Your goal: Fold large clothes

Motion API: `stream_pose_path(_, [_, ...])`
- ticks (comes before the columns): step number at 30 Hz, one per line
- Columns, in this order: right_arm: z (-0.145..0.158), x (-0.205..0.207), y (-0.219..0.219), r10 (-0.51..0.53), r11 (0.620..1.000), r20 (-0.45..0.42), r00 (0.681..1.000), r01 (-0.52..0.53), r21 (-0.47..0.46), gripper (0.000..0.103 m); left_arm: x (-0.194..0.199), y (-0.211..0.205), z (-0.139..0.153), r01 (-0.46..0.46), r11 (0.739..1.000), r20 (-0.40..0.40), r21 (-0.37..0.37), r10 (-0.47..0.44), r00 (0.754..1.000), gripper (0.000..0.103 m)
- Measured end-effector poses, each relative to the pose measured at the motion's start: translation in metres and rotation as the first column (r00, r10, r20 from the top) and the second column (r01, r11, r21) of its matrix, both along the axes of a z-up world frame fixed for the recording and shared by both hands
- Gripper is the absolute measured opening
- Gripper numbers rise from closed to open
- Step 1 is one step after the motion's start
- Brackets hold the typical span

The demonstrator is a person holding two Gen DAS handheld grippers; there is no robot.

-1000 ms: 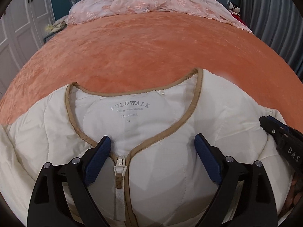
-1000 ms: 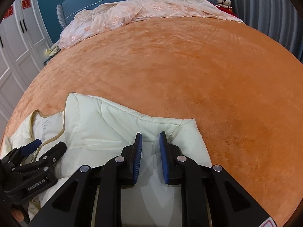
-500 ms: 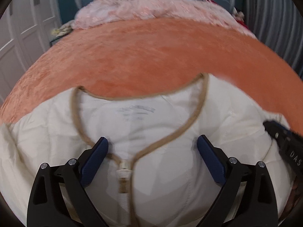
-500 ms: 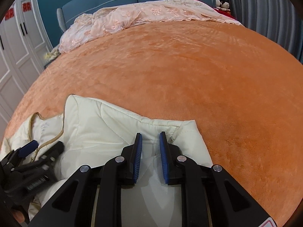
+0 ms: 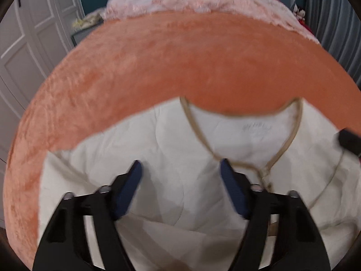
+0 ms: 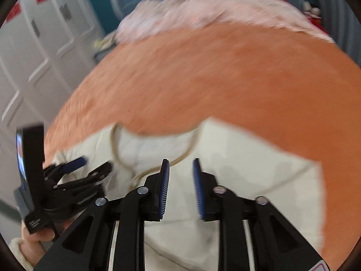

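A cream quilted jacket (image 5: 180,135) with tan trim lies front up on the orange bed cover (image 5: 180,56), its neckline (image 5: 248,113) to the far side. My left gripper (image 5: 180,164) hovers over the jacket's left chest, left of the zip (image 5: 264,176). Its jaws are closing, still wide apart, with no cloth pinched. My right gripper (image 6: 181,161) is narrow and shut on a fold of jacket (image 6: 248,158) fabric just right of the neckline. The left gripper (image 6: 96,162) also shows in the right wrist view, with a hand (image 6: 40,234) around it. Both views are blurred.
A pink lace cover (image 5: 203,0) is bunched at the head of the bed before a teal headboard. White wardrobe doors (image 5: 33,45) stand to the left and grey curtains (image 5: 334,22) to the right. Bare orange cover stretches beyond the jacket.
My left gripper has slid left off the zip to the left chest and its jaws have narrowed. The right gripper has swung left towards the neckline, its jaws unchanged.
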State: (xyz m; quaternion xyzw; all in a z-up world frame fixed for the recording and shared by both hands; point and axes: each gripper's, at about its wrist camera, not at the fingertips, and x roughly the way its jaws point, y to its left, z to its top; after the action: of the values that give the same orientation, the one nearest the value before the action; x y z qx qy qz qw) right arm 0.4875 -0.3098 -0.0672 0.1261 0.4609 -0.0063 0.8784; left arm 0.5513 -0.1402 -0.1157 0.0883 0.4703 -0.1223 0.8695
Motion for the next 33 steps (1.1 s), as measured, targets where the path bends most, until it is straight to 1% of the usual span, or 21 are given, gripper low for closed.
stream_pose_path(2, [-0.026,0.009,0.02,0.028,0.999,-0.041,0.999,-0.029,-0.033,0.012,-0.003,0.0,-0.009,0.007,1.0,0.022,0.012,-0.008,1.0,0.066])
stream_pose_path(3, [-0.039,0.012,0.026,0.036,0.999,-0.064,0.997,-0.038,-0.038,0.007,-0.007,-0.002,-0.013,0.016,0.999,0.047,0.028,-0.017,0.999,0.066])
stream_pose_path(4, [-0.047,0.014,0.027,0.033,0.998,-0.071,0.997,-0.036,-0.05,0.004,-0.01,-0.003,-0.017,0.02,0.999,0.07,0.043,-0.023,0.997,0.066])
stream_pose_path(5, [-0.054,0.013,0.029,0.026,0.996,-0.046,0.999,-0.029,-0.079,0.003,-0.01,-0.004,-0.018,0.018,0.999,0.08,0.048,-0.022,0.997,0.066])
stream_pose_path(8, [-0.057,0.012,0.026,0.01,0.997,-0.019,1.0,-0.012,-0.08,0.001,-0.009,-0.005,-0.022,0.011,0.999,0.105,0.043,-0.015,0.994,0.067])
stream_pose_path(15, [-0.067,0.011,0.019,-0.019,0.999,0.009,1.0,0.02,-0.032,0.0,-0.009,-0.006,-0.027,0.0,0.999,0.148,0.033,-0.005,0.989,0.069])
stream_pose_path(24, [-0.07,0.015,0.025,-0.033,0.999,0.028,0.999,0.034,-0.036,0.0,-0.008,-0.008,-0.031,-0.013,0.999,0.186,0.035,0.007,0.983,0.072])
stream_pose_path(27, [-0.072,0.014,0.021,-0.04,0.999,0.041,0.998,0.04,-0.009,0.0,-0.007,-0.006,-0.031,-0.028,0.999,0.194,0.028,0.022,0.981,0.077])
stream_pose_path(29, [-0.073,0.014,0.012,-0.059,0.997,0.051,0.997,0.056,0.058,0.0,-0.006,-0.003,-0.03,-0.051,0.998,0.199,0.019,0.046,0.979,0.086])
stream_pose_path(30, [-0.072,0.013,0.007,-0.071,0.994,0.06,0.996,0.065,0.09,0.0,-0.006,0.001,-0.027,-0.07,0.997,0.205,0.011,0.066,0.976,0.089])
stream_pose_path(31, [-0.068,0.007,0.004,-0.097,0.991,0.075,0.992,0.089,0.1,0.0,-0.008,0.006,-0.024,-0.098,0.995,0.213,0.003,0.096,0.972,0.092])
stream_pose_path(32, [-0.062,0.0,0.003,-0.134,0.989,0.09,0.987,0.127,0.076,0.0,-0.012,0.012,-0.019,-0.129,0.992,0.218,-0.003,0.127,0.968,0.096])
stream_pose_path(33, [-0.053,-0.011,0.0,-0.184,0.983,0.116,0.976,0.179,0.046,0.012,-0.016,0.019,-0.013,-0.165,0.986,0.225,-0.01,0.163,0.96,0.096])
